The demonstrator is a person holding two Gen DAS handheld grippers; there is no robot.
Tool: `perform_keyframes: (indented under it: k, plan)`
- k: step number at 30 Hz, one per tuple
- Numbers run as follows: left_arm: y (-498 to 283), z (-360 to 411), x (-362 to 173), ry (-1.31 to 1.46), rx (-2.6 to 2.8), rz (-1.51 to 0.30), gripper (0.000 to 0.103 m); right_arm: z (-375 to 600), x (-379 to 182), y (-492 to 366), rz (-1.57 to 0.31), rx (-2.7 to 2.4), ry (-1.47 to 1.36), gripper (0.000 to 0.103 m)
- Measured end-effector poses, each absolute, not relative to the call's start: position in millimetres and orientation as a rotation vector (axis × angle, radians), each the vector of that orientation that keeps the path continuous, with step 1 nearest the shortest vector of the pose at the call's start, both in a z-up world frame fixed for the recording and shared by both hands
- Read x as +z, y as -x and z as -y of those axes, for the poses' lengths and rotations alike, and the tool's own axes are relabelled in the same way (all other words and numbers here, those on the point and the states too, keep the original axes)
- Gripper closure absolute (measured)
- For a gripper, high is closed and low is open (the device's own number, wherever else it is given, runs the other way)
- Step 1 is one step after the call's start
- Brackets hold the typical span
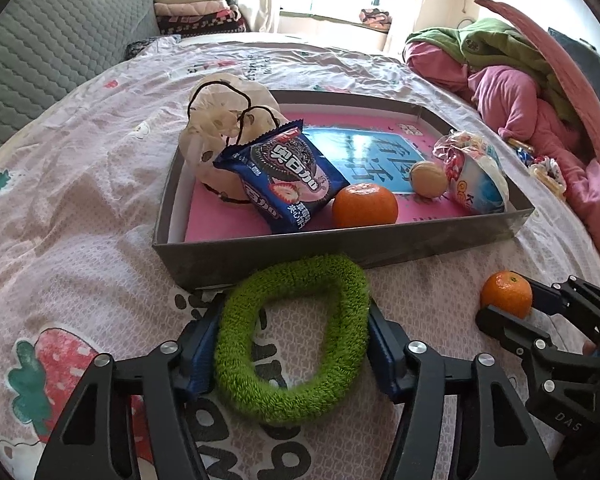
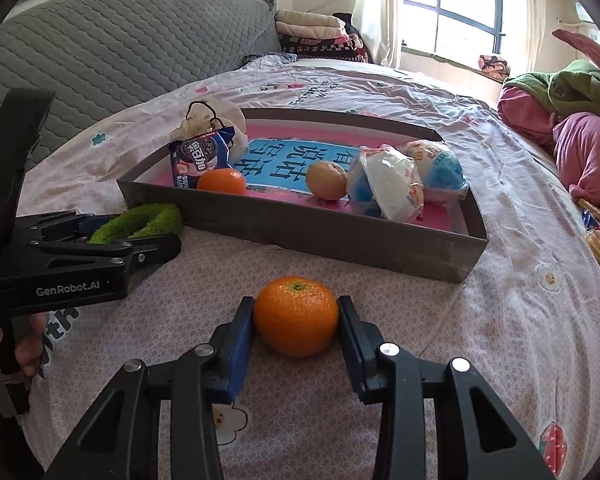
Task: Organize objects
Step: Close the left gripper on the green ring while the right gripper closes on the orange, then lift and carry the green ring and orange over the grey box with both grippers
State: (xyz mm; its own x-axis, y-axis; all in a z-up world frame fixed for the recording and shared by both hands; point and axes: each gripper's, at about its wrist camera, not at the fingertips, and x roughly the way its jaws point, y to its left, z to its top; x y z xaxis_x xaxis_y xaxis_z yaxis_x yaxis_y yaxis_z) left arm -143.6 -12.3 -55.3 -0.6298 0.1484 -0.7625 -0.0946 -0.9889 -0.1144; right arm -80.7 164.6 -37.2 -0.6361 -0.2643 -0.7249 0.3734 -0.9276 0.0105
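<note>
On the bedsheet, just in front of the grey tray, lies a green fuzzy ring. My left gripper is shut on it, a blue pad against each side. The ring and left gripper also show at the left of the right wrist view. To the right, my right gripper is shut on an orange mandarin resting on the sheet. That mandarin and the right gripper appear in the left wrist view too.
The tray holds a cookie packet, a second mandarin, a brownish ball, wrapped cups and a drawstring pouch. Clothes pile up at the right. A grey headboard stands behind.
</note>
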Motion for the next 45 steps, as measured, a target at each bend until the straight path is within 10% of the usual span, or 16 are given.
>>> perform_keyframes:
  k: [10,45]
  plan:
    - [135.3,10.1,-46.2,1.256,2.681,0.112,0.079,-166.7,-36.5,80.7,-0.181,-2.550,-1.090,0.063]
    - [158.8,40.8,12.2,1.048,2.814,0.112,0.079,-151.2,39.3,119.6,-0.202,-2.653,-0.759,0.063]
